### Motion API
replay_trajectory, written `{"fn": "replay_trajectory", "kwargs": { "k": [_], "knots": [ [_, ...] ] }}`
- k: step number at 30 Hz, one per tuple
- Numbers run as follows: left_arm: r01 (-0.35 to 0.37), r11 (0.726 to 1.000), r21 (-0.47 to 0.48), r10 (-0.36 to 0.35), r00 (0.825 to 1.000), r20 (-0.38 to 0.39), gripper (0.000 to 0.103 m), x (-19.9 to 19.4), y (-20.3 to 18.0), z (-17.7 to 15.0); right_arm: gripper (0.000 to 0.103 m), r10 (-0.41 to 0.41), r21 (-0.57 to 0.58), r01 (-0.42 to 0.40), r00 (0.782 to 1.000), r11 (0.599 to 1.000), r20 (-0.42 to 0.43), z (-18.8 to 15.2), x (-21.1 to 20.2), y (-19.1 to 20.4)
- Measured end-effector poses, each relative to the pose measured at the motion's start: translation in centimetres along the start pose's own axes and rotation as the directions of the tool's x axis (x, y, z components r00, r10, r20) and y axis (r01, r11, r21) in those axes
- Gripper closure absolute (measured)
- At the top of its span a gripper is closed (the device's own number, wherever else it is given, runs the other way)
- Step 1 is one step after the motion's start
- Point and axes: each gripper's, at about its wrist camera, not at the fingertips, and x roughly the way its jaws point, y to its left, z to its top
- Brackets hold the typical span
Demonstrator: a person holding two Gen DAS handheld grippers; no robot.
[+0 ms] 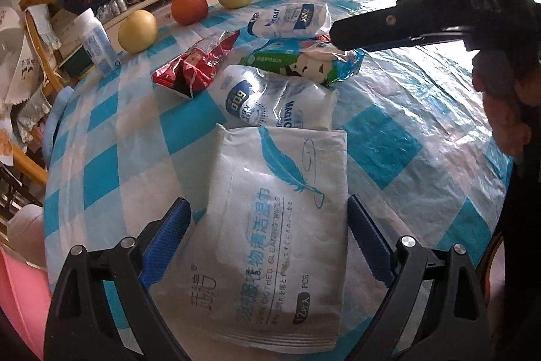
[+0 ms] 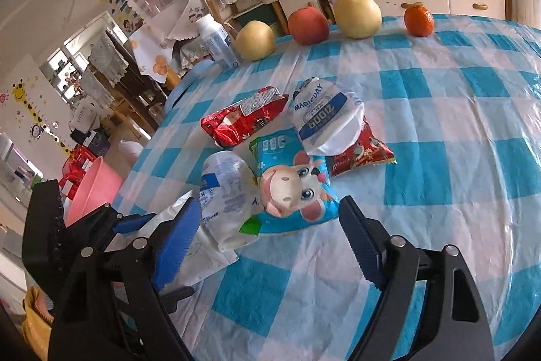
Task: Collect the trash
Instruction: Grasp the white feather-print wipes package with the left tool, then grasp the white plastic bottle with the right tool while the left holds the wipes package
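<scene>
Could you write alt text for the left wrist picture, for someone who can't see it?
An open left claw straddles a white cleaning-wipes pack on a blue-checked tablecloth. Beyond lie more wrappers and a row of fruit.

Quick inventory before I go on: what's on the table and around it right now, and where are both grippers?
wipes pack: one, white with blue feather, nearest, between the left gripper's fingers
clear bags: two, clear with blue print, mid-pile
cartoon pack: one, blue with a cartoon animal, centre of pile
red wrappers: two, red, one left of pile, one under a clear bag
fruit: four, two yellow, one red, one orange, far table edge
bottle: one, white, far left edge
tablecloth: one, blue and white check
basin: one, pink, below table at left
left gripper: open, straddling wipes pack
right gripper: open, in front of cartoon pack
</scene>
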Motion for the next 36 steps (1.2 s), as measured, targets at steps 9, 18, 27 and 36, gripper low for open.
{"fn": "replay_trajectory", "kwargs": {
  "k": [9, 18, 27, 36],
  "knots": [
    [0.034, 0.997, -0.063, -0.035, 0.999, -0.009, 0.016, 0.5, 0.3, 0.5, 0.029, -0.025, -0.019, 0.025, 0.999, 1.0, -0.029, 0.5, 2.0, -0.4],
    [0.044, 0.994, -0.096, -0.045, 0.999, -0.004, 0.026, 0.8, 0.5, 0.9, 0.032, -0.046, -0.027, 0.046, 0.999, 0.999, -0.021, 0.7, 2.6, -0.6],
    [0.066, 0.982, -0.177, -0.065, 0.998, 0.011, 0.028, 0.3, 2.1, 0.7, 0.019, -0.071, -0.064, 0.07, 0.997, 0.995, -0.007, 0.9, 3.4, -0.2],
    [0.028, 0.95, -0.31, -0.022, 0.999, 0.023, 0.028, -0.6, 5.8, -0.1, 0.017, 0.051, -0.069, -0.054, 0.997, 0.996, -0.055, 0.6, 3.3, 1.0]
  ]
}}
